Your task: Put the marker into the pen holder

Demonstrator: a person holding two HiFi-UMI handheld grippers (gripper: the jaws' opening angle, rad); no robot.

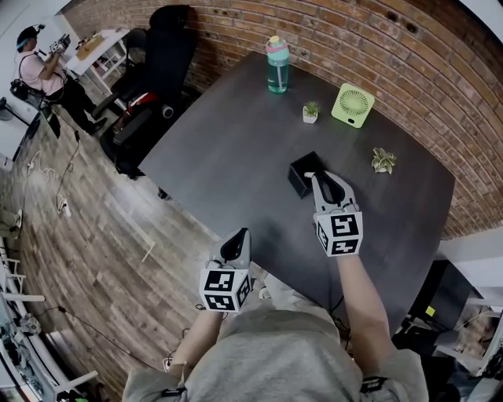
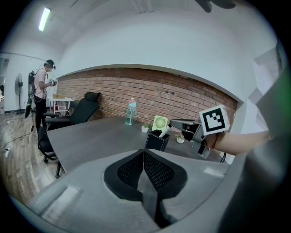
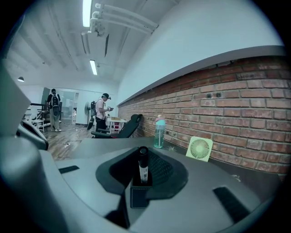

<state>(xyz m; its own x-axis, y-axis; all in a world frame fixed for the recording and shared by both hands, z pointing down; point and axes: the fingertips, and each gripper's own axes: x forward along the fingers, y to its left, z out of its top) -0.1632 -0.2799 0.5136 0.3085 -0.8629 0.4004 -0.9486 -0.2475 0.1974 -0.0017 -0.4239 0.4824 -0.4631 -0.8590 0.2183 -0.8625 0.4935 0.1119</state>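
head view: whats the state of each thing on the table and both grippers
black square pen holder, standing upright, marker in it
black-capped white marker, lower end inside pen holder, top held
right gripper, fingers shut on marker
left gripper, fingers shut, empty
teal water bottle, upright, capped

1. A red brick wall runs along the far side of the room, with plain white wall above it.
2. The floor is grey-brown wood plank.
3. A large dark bench stands near the brick.
4. A black office chair sits at the bench's corner.
5. Beyond it, a person stands beside a white shelf unit.
6. Long strip lights glow on the ceiling.
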